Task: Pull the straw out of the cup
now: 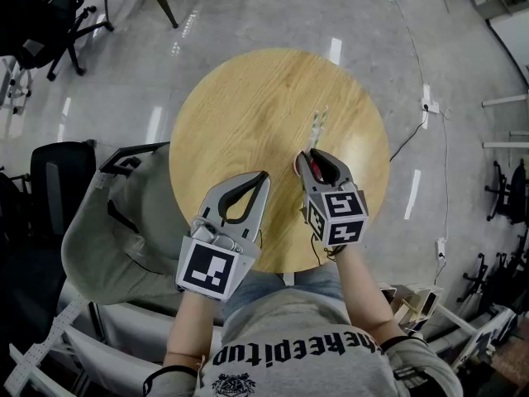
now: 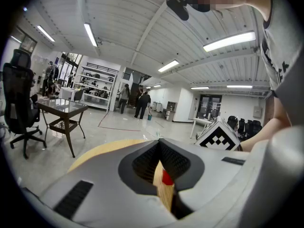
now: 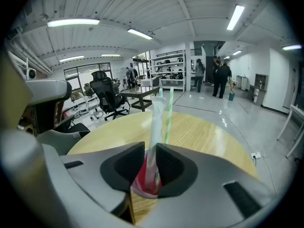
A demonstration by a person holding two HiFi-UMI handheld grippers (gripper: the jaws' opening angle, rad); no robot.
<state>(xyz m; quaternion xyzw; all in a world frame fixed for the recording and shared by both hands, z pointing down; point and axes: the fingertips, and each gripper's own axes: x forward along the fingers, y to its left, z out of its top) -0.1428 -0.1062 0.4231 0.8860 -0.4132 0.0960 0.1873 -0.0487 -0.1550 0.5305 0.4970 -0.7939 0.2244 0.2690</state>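
Straw's support: a round wooden table [image 1: 240, 98] carries the whole job, and both tools hang over its near edge.
Left gripper [image 1: 264, 175]: its jaws are pressed together at the tips and carry nothing. It sits to the left of the cup and apart from it, and only a sliver of red shows through the loop of its jaws.
Right gripper [image 3: 150, 145]: its jaws are drawn in to a narrow slot that the straw fills. The pads look to be pinching the straw just above the cup's rim.
Cup [image 3: 145, 184]: red, it stands on the table directly under the right gripper's jaw tips, and nothing holds it.
Straw [image 3: 156, 122]: pale and in a clear sleeve, its foot is in the cup. It rises through the right gripper's slot and well past the tips.
Green-striped straw [image 3: 168, 113]: thinner, it stands just right of the first and outside the slot.
Long axis: near upright, leaning slightly away from the person.
Nearer hand: the right, by far.
Pull line (judgement): up along that axis. The unheld cup may lift with the straw.
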